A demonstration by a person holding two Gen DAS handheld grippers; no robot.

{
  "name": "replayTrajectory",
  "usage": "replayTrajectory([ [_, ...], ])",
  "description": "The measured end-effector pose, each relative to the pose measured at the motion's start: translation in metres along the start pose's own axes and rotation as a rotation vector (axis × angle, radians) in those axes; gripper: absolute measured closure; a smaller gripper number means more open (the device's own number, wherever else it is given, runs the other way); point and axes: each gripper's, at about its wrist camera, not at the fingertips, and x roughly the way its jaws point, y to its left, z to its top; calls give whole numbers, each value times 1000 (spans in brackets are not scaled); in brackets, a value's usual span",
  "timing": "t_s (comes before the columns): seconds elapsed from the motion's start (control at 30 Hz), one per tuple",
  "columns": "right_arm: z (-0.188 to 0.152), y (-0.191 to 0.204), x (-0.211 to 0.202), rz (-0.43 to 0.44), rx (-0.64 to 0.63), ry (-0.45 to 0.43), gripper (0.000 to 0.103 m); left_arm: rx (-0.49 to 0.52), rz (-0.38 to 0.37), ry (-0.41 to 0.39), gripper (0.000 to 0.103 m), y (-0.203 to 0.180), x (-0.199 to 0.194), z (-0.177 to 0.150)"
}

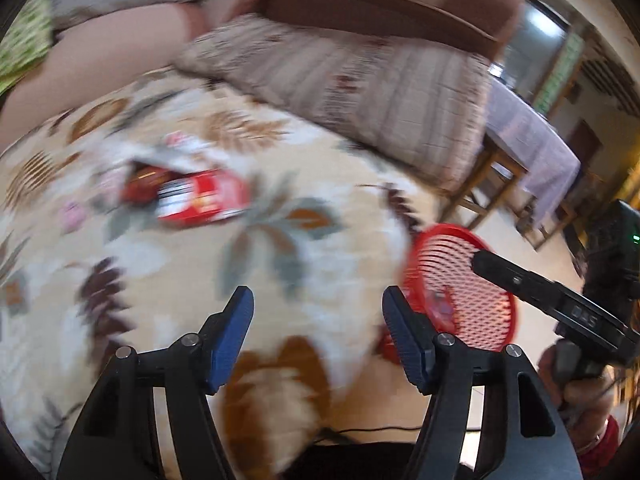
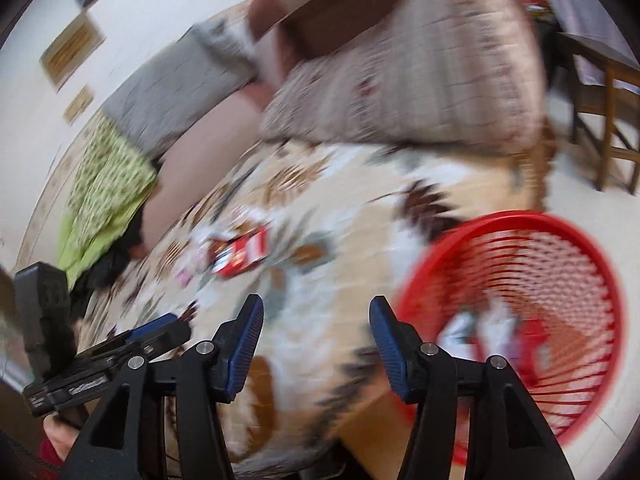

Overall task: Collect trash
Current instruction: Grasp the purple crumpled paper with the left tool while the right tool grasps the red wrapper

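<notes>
A red and white snack wrapper [image 1: 200, 198] lies on the floral bedspread [image 1: 280, 264], with paler scraps of litter [image 1: 180, 142] beside it; both views are motion-blurred. My left gripper [image 1: 318, 312] is open and empty, hovering nearer than the wrapper. A red mesh basket [image 1: 464, 292] stands at the bed's right edge with some wrappers inside. The right wrist view shows the same wrapper [image 2: 240, 254] and the basket [image 2: 516, 328] close on the right. My right gripper [image 2: 316, 324] is open with nothing between its fingers.
A patterned cushion [image 1: 360, 92] leans against a brown headboard [image 1: 360, 4] at the back. Green cloth [image 2: 108, 184] lies at the far left. A wooden chair [image 2: 604, 120] and a cloth-covered table [image 1: 528, 136] stand on the pale floor to the right.
</notes>
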Motion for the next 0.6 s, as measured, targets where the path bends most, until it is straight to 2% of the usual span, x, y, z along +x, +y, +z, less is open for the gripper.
replayTrajectory([
  [0.1, 0, 45, 31, 62, -42, 54, 44, -71, 80, -26, 37, 50, -12, 3],
  [0.2, 1, 78, 57, 96, -68, 70, 44, -182, 160, -63, 37, 108, -25, 13],
  [0.37, 8, 94, 92, 118, -71, 95, 44, -252, 266, -58, 37, 172, -20, 34],
  [0.5, 22, 88, 115, 98, -72, 122, 44, -291, 284, -19, 41, 209, 10, 53],
  [0.57, 30, 82, 124, 85, -67, 130, 44, -300, 294, 11, 55, 219, 29, 59],
  [0.6, 35, 78, 130, 82, -61, 136, 44, -294, 301, 29, 58, 222, 40, 62],
])
